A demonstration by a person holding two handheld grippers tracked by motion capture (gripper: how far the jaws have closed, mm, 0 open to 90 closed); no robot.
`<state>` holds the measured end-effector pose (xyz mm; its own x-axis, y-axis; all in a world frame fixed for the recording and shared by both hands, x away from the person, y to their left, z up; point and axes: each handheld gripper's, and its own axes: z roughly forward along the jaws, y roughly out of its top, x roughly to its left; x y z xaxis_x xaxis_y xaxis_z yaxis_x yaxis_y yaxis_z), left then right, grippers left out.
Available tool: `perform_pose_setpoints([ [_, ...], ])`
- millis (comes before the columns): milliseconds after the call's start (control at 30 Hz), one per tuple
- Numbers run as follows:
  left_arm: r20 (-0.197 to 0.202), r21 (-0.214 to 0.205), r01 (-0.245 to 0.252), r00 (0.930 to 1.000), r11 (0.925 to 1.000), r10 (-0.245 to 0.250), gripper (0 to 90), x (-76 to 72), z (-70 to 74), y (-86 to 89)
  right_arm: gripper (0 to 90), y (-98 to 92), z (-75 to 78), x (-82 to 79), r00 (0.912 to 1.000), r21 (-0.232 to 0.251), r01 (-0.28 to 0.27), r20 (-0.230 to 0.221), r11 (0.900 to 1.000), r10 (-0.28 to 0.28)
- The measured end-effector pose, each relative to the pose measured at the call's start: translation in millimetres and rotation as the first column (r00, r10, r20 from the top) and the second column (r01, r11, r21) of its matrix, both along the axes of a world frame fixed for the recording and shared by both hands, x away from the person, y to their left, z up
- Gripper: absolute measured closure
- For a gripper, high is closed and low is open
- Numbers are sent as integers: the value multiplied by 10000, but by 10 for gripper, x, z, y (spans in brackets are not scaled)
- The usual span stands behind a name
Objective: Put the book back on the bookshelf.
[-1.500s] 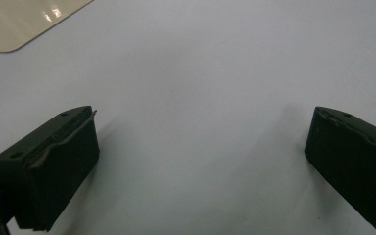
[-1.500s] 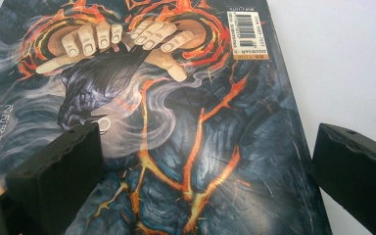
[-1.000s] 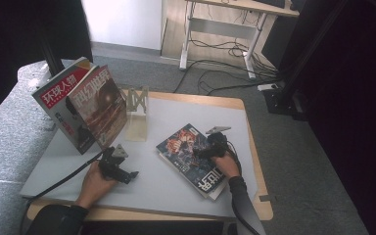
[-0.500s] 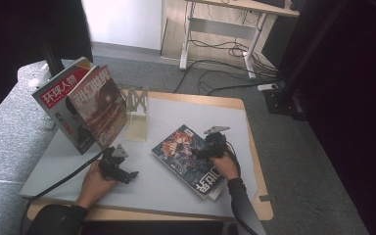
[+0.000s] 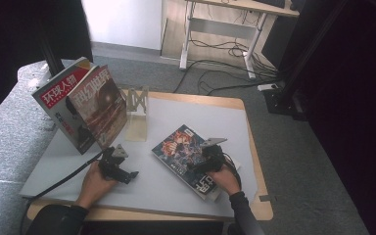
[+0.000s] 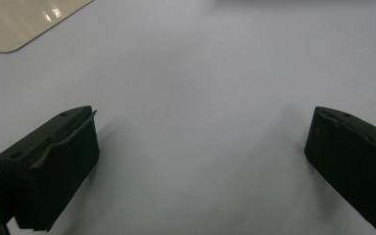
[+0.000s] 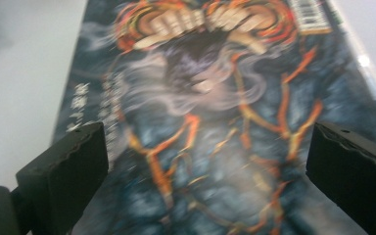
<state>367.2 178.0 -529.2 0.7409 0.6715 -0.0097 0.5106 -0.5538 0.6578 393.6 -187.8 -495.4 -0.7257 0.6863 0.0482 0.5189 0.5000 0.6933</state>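
A dark comic-style magazine (image 5: 181, 148) lies flat on the white table top (image 5: 186, 117), right of centre, on top of another magazine (image 5: 210, 185). My right gripper (image 5: 194, 166) hovers over its near end, jaws wide open with the cover (image 7: 205, 112) between and beyond them. My left gripper (image 5: 127, 174) rests low over bare table at the front left, open, nothing between its fingers (image 6: 54, 161). Two magazines (image 5: 85, 105) stand upright, leaning at the table's left side beside a clear acrylic stand (image 5: 136, 115).
The acrylic stand's base corner (image 6: 24, 22) shows at the far left of the left gripper view. A cable (image 5: 61, 178) trails from the left gripper off the front left. A grey couch (image 5: 10, 127) borders the table's left; the wooden table rim (image 5: 254, 161) runs along the right.
The top magazine has slid to the left and toward the middle of the table with my right gripper over it. The left gripper has stayed where it was.
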Motion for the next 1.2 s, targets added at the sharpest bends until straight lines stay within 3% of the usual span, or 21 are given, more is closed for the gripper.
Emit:
perform_pose_setpoints([
  [267, 0, -1, -1, 10000, 10000, 1, 0, 0, 0, 0, 1, 92, -18, -285, 9997, -326, -255, -16, 9991, 254],
  [567, 3, -5, -4, 10000, 10000, 4, 0, 0, 0, 0, 0, 154, -66, -465, 10000, -854, 6, -48, 9963, -10],
  [733, 4, -10, -7, 10000, 10000, 7, 0, -1, -1, -1, 6, 144, -94, -507, 9998, -1234, 113, 188, 9923, -91],
  [800, 3, -8, -5, 10000, 10000, 5, 0, -1, -1, -1, 6, 112, -93, -511, 9999, -1019, 145, 108, 9947, -135],
  [1200, 5, -10, -9, 10000, 10000, 9, 0, -1, -1, -1, 7, -30, -99, -524, 9992, -1081, 375, 171, 9934, -359],
])
